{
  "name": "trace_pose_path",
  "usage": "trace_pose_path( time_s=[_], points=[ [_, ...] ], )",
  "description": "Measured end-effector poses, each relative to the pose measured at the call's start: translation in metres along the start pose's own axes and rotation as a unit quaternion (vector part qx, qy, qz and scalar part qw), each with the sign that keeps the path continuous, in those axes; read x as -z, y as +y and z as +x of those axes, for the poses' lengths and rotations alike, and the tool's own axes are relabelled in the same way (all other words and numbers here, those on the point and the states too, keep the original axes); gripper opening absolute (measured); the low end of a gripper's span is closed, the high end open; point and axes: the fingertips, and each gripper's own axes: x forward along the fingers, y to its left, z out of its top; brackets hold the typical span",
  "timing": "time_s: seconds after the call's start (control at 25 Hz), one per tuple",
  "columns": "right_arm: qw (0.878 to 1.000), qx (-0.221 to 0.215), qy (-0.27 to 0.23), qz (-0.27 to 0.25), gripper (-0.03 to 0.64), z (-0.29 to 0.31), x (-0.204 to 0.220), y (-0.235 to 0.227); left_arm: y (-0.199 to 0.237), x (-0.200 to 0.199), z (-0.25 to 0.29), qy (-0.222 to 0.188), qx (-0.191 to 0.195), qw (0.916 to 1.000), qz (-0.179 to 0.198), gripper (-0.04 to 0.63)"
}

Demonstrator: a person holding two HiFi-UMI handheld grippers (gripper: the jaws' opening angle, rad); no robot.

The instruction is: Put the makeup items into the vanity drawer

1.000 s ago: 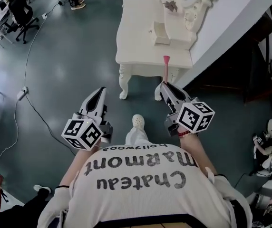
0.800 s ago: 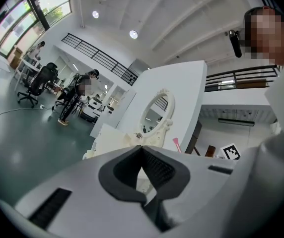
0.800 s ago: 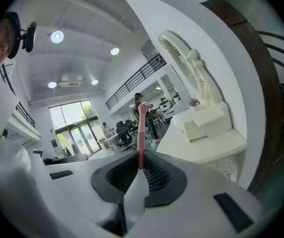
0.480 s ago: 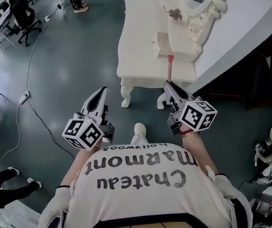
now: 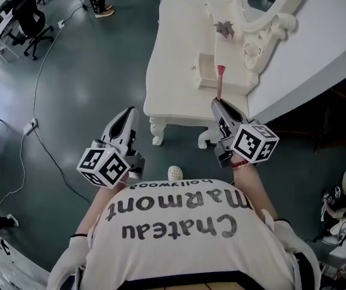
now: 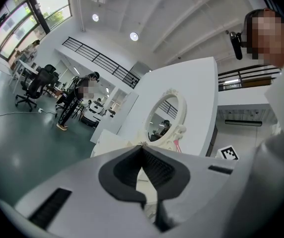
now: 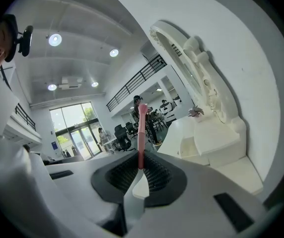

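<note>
The right claw (image 5: 218, 103), clamped on the pink makeup stick (image 5: 219, 82), has neared the vanity (image 5: 173, 53) front edge, bringing its small drawer (image 5: 204, 71) almost within reach; the left claw (image 5: 128, 112) has its jaws together, empty.

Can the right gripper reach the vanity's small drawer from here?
Probably yes: the right gripper, shut on a pink stick, is close to the drawer, which looks open, with nothing between.
</note>
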Motion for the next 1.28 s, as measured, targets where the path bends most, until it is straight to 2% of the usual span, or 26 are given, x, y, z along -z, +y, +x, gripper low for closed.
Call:
trace_pose_path(
  time_s=[0.24, 0.44, 0.6, 0.88, 1.12, 1.28],
  points=[
    [1.0, -0.003, 0.023, -0.016, 0.049, 0.016, -0.007, -0.011, 0.002, -0.009, 0.014, -0.013, -0.002, 0.9999, -0.005, 0.008],
    [0.991, 0.049, 0.108, -0.065, 0.049, 0.034, 0.0, -0.042, 0.007, -0.009, 0.014, -0.018, -0.012, 0.9997, -0.013, 0.009],
    [0.981, 0.065, 0.165, -0.076, 0.049, 0.053, 0.006, -0.067, 0.012, -0.015, 0.011, -0.026, -0.022, 0.9993, -0.018, 0.008],
    [0.963, 0.084, 0.248, -0.057, 0.049, 0.069, 0.023, -0.093, 0.011, -0.017, 0.01, -0.029, -0.028, 0.9989, -0.025, 0.008],
    [0.945, 0.098, 0.312, -0.005, 0.049, 0.083, 0.037, -0.105, 0.01, -0.019, 0.015, -0.033, -0.029, 0.9986, -0.028, 0.008],
    [0.937, 0.106, 0.33, 0.048, 0.049, 0.088, 0.048, -0.113, 0.015, -0.02, 0.01, -0.038, -0.037, 0.9981, -0.033, 0.008]
  ],
)
